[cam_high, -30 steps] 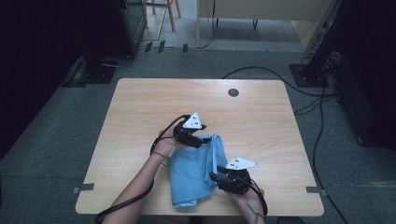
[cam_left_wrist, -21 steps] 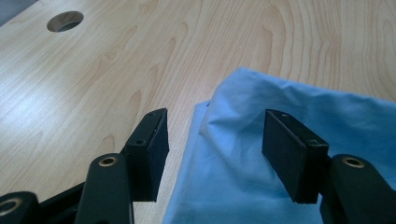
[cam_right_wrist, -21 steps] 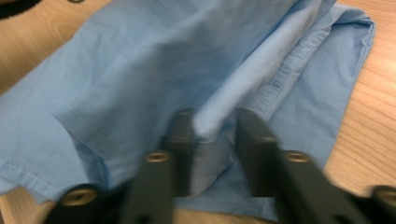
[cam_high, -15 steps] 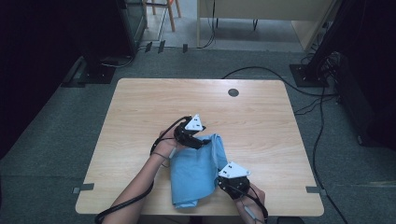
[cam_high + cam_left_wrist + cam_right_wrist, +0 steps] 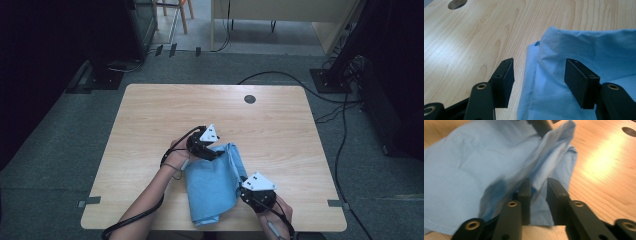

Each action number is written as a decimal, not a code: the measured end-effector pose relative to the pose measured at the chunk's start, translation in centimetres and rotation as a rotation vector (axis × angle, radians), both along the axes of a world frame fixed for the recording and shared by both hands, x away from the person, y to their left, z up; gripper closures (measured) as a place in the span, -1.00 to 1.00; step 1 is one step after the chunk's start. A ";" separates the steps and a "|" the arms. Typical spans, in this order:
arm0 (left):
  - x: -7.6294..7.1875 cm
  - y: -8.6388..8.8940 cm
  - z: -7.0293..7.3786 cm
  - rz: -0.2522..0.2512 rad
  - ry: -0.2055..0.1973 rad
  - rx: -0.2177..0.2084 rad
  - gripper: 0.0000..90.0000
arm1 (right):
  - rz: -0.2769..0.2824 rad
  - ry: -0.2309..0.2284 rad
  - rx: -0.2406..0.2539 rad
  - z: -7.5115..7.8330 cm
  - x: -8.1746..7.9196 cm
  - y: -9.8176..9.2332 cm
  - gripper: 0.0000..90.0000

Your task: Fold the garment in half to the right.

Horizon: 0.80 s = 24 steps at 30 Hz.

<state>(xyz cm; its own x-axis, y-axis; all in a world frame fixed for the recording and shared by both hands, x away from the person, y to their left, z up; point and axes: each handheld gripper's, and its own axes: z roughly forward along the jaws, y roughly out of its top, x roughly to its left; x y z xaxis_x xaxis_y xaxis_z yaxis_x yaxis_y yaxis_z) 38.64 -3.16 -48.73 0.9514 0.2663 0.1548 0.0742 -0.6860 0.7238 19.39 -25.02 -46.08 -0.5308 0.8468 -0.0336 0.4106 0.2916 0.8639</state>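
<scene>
A light blue cloth (image 5: pixel 212 182) lies folded on the near middle of the wooden table (image 5: pixel 280 130). My left gripper (image 5: pixel 212 152) rests at the cloth's far corner, open. In the left gripper view its jaws (image 5: pixel 539 67) straddle the cloth's edge (image 5: pixel 584 50), one over bare wood and one over cloth. My right gripper (image 5: pixel 244 184) is at the cloth's near right edge. A raised fold of the cloth (image 5: pixel 549 152) runs in between its jaws (image 5: pixel 539 182). They have just been opening and stand a finger's width apart, not pressing on it.
A round dark cable hole (image 5: pixel 249 99) sits near the table's far edge. Black cables (image 5: pixel 280 77) cross the carpet beyond the table, and dark stands and chair legs stand at the back. Bare wood spreads to the left, right and far side of the cloth.
My right gripper has shifted at the cloth's near right edge and risen a little, and that edge is drawn up into a ridge. The left gripper has stayed put.
</scene>
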 end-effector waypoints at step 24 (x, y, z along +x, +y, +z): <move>-0.4 2.8 1.3 0.069 -0.006 -0.084 -0.15 | 0.242 0.156 0.068 -3.9 3.2 2.2 0.37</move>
